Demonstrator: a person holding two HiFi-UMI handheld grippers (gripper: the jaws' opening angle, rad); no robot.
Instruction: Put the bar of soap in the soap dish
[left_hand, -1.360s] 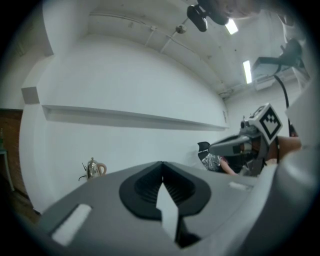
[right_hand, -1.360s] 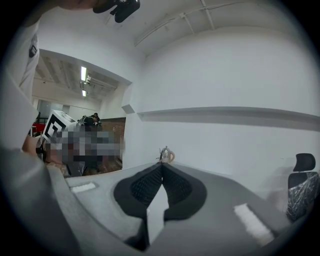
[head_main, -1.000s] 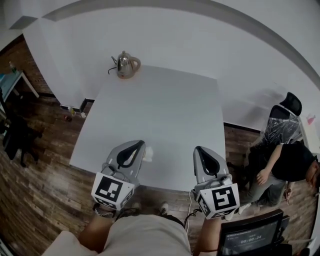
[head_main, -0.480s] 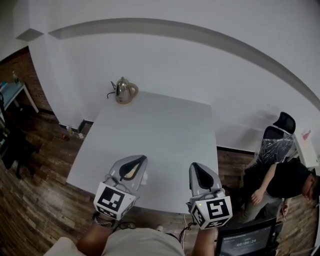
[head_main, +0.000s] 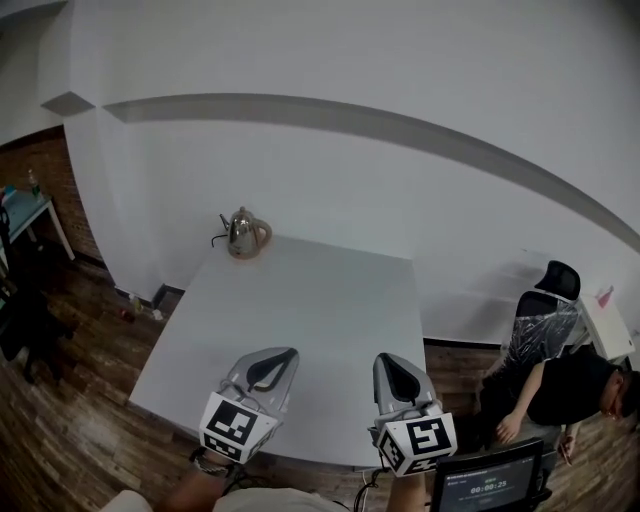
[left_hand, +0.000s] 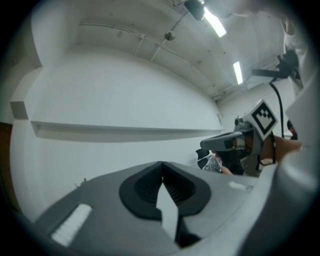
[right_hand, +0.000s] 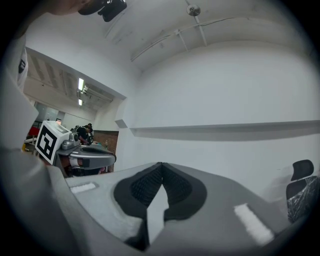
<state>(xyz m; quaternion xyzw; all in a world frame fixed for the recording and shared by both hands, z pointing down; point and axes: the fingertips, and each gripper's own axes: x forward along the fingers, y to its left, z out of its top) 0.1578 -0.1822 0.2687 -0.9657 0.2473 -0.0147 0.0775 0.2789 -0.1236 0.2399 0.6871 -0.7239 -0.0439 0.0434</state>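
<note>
Well, over the six o'clock edge of the white table (head_main: 300, 310) the left gripper (head_main: 290, 352) and right gripper (head_main: 384, 358) hover level, jaws pressed together on nothing (idle, I judge); the kettle (head_main: 243, 235) sits at eleven o'clock; soap and dish show in no view.

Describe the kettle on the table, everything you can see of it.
The kettle looks like shiny metal, with a spout toward the left and a looped handle on the right. It stands upright at the far left corner of the white table, a dark cord trailing beside it. Nothing else touches it.
</note>
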